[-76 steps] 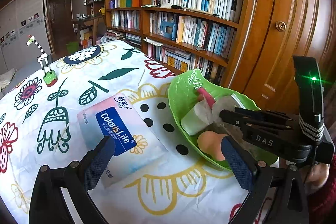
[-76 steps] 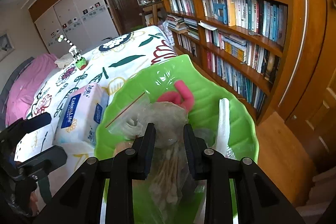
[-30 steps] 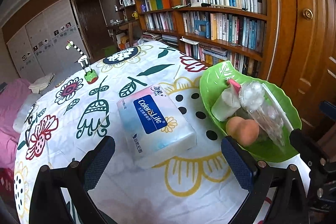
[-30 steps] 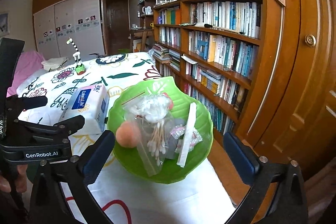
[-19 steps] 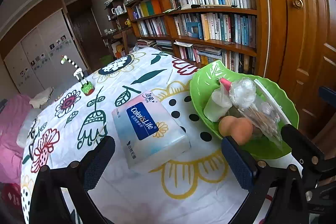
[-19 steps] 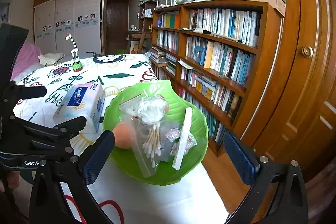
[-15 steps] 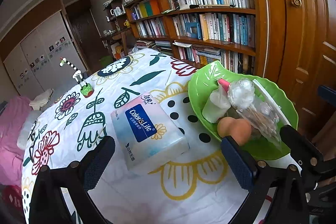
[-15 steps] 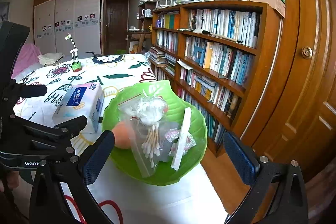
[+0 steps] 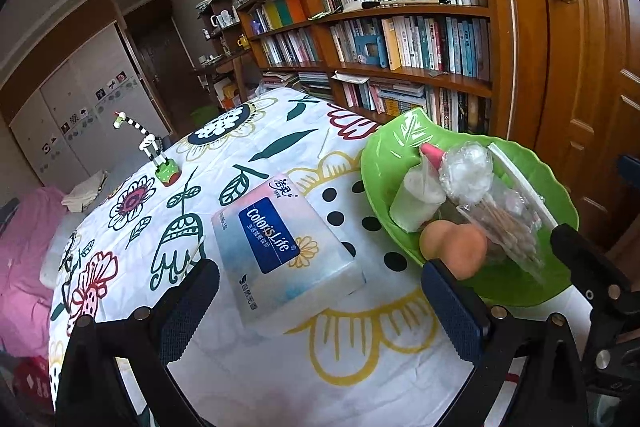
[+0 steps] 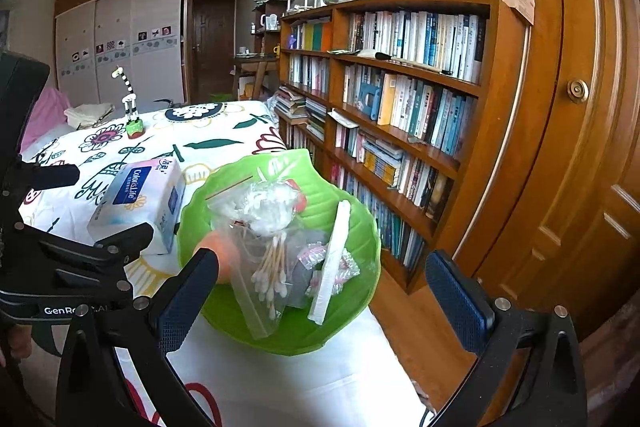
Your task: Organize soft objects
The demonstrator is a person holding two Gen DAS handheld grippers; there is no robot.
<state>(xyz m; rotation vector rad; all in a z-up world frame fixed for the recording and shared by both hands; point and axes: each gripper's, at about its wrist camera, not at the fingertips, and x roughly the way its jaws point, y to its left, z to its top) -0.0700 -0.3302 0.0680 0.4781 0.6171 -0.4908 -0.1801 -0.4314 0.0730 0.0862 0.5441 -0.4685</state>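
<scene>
Left hand-held gripper [image 9: 320,307] gapes empty just before the tissue pack [image 9: 284,243].

Bright green leaf-shaped dish [image 9: 384,163], peach-orange sponge [image 9: 454,247], white tissue pack [image 9: 286,247] with blue label, white tablecloth [image 9: 224,155] with green leaves, yellow outlines, black dots, black-and-white striped figurine [image 9: 150,147] on green base.

The peach egg-shaped makeup sponge [image 10: 218,251] in the green leaf-shaped plastic bowl [image 10: 352,223] is half covered by the near left finger of the right gripper [image 10: 320,301]; the pink-capped white tube [image 9: 416,199] lies partly under the clear plastic bag of cotton swabs [image 9: 496,223]; the small pink-and-clear packets [image 10: 320,259] are too blurred to identify; the book spines on the wooden bookshelf [image 10: 404,99] are too small to read.
</scene>
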